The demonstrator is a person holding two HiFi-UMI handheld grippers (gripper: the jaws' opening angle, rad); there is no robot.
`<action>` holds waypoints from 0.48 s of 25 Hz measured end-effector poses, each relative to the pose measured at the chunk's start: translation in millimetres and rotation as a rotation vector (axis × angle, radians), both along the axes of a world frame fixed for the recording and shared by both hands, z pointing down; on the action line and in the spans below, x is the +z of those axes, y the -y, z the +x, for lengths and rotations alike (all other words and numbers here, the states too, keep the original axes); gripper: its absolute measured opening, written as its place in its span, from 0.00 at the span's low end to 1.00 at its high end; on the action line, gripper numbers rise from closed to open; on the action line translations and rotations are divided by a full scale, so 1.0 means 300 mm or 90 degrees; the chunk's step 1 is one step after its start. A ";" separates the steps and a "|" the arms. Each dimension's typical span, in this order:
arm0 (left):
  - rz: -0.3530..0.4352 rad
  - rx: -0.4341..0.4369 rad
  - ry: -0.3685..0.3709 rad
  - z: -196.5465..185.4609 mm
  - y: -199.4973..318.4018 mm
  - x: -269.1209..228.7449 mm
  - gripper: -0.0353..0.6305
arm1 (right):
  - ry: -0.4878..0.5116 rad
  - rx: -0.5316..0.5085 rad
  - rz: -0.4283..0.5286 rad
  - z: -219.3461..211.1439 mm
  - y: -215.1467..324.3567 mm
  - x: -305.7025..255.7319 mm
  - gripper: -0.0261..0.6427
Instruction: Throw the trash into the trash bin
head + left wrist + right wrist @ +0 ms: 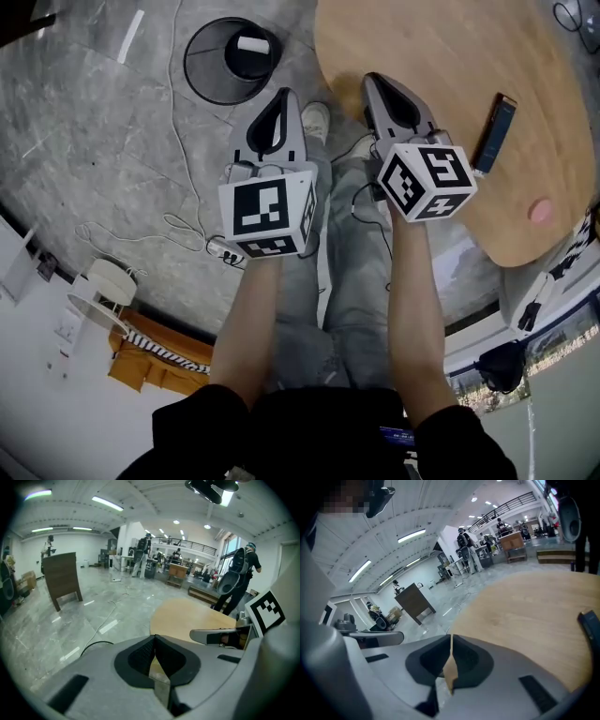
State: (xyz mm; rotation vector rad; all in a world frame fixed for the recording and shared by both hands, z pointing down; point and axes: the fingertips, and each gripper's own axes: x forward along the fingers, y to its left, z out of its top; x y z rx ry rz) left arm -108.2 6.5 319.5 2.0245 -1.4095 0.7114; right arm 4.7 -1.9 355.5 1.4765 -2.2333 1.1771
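Round wooden table (441,75) taken as reference. Beside table's left edge, on grey floor: black mesh trash bin (202,67), upright. Near side of table edge, side by side: left gripper (281,98) and right gripper (375,84), right one at table's rim. Jaws of both closed tip to tip, nothing between. On table: dark flat device (494,133). Inside bin: white trash piece (253,43). On table, near its closer edge: small pink item (540,210).

Large open-plan workspace, polished grey stone floor (56,634), ceiling strip lights (108,503), railed mezzanine (187,543), distant desks (178,570)
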 end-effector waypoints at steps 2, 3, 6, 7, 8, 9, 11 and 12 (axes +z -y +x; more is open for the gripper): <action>-0.008 0.032 -0.002 0.092 -0.026 0.009 0.06 | -0.007 0.035 0.005 0.099 -0.026 -0.008 0.07; -0.014 0.049 -0.003 0.138 -0.044 0.015 0.06 | -0.012 0.052 0.006 0.151 -0.043 -0.013 0.07; -0.039 0.100 -0.006 0.272 -0.115 0.044 0.06 | -0.032 0.103 0.000 0.310 -0.110 -0.017 0.07; -0.047 0.115 -0.006 0.311 -0.134 0.052 0.06 | -0.041 0.120 -0.003 0.362 -0.135 -0.015 0.07; -0.051 0.130 -0.005 0.351 -0.147 0.059 0.06 | -0.053 0.135 -0.005 0.414 -0.157 -0.013 0.07; -0.052 0.146 -0.003 0.392 -0.155 0.063 0.06 | -0.068 0.149 -0.007 0.468 -0.178 -0.011 0.07; -0.052 0.174 0.000 0.475 -0.172 0.066 0.06 | -0.110 0.176 -0.015 0.576 -0.226 -0.003 0.07; -0.052 0.185 0.001 0.513 -0.180 0.067 0.06 | -0.136 0.190 -0.023 0.630 -0.254 0.003 0.07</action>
